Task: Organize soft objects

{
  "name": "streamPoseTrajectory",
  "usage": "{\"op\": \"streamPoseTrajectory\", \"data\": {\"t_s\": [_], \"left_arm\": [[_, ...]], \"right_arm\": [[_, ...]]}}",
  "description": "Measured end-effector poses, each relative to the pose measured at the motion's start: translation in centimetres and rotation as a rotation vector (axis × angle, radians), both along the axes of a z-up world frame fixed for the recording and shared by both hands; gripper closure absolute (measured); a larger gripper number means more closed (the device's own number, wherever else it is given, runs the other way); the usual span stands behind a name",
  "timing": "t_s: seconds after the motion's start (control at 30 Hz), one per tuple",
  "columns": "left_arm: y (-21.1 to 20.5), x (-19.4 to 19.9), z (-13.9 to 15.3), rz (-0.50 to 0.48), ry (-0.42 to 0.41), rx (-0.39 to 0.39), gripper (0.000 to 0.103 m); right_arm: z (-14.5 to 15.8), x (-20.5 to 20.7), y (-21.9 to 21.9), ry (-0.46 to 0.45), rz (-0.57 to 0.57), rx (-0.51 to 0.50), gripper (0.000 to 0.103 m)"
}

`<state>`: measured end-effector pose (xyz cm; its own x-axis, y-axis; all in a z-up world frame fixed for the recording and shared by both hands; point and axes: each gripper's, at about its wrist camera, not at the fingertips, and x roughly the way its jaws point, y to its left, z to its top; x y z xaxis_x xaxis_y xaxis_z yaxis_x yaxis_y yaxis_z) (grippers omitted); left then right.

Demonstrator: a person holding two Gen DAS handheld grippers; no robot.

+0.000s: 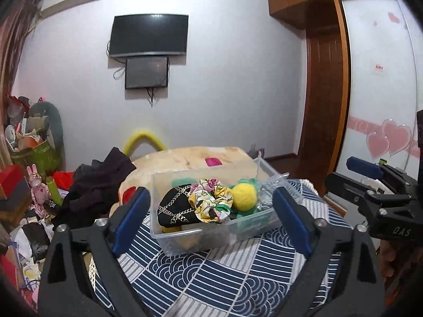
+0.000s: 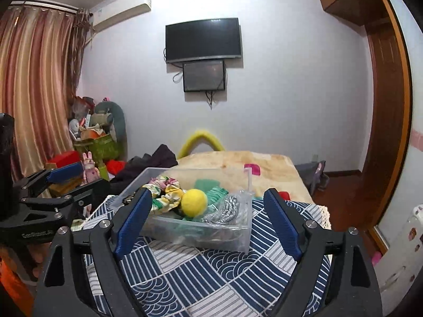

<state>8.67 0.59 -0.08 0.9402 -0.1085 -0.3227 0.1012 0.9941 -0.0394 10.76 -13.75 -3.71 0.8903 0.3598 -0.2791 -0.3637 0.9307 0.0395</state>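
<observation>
A clear plastic bin (image 1: 211,240) (image 2: 201,233) stands on a blue-and-white patterned cloth (image 1: 211,285) (image 2: 211,277). In it lie a yellow fuzzy ball (image 1: 244,195) (image 2: 194,202), a floral scrunchie (image 1: 208,200) (image 2: 165,187), a black pouch with a chain pattern (image 1: 175,208), green soft items (image 2: 215,194) and a silvery crinkled bag (image 1: 269,192) (image 2: 227,208). My left gripper (image 1: 211,222) is open and empty, just in front of the bin. My right gripper (image 2: 207,223) is open and empty, also in front of it. Each gripper shows at the edge of the other's view.
Behind the bin is a beige blanket (image 1: 201,158) (image 2: 238,163) with a pink item (image 1: 212,161) on it. Dark clothes (image 1: 97,185) (image 2: 153,161) and clutter (image 1: 29,158) pile at the left. A wooden wardrobe and door (image 1: 325,84) stand to the right.
</observation>
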Motion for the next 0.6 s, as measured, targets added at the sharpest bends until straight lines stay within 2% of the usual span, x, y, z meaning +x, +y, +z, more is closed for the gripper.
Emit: {"op": "streamPoseTrajectory", "data": {"t_s": [0.17, 0.33, 0.6], "left_arm": [[0.3, -2.3, 0.3, 0.027, -0.033, -0.02, 0.001], [0.9, -3.3, -0.1, 0.036, -0.027, -0.056, 0.0], [1.1, -4.3, -0.1, 0.062, -0.055, -0.042, 0.0]], "right_arm": [[-0.1, -1.4, 0.3, -0.023, -0.001, 0.027, 0.002], [-0.3, -2.6, 0.9, -0.05, -0.023, 0.014, 0.001], [0.0, -3.9, 1.3, -0.074, -0.02, 0.012, 0.001]]}}
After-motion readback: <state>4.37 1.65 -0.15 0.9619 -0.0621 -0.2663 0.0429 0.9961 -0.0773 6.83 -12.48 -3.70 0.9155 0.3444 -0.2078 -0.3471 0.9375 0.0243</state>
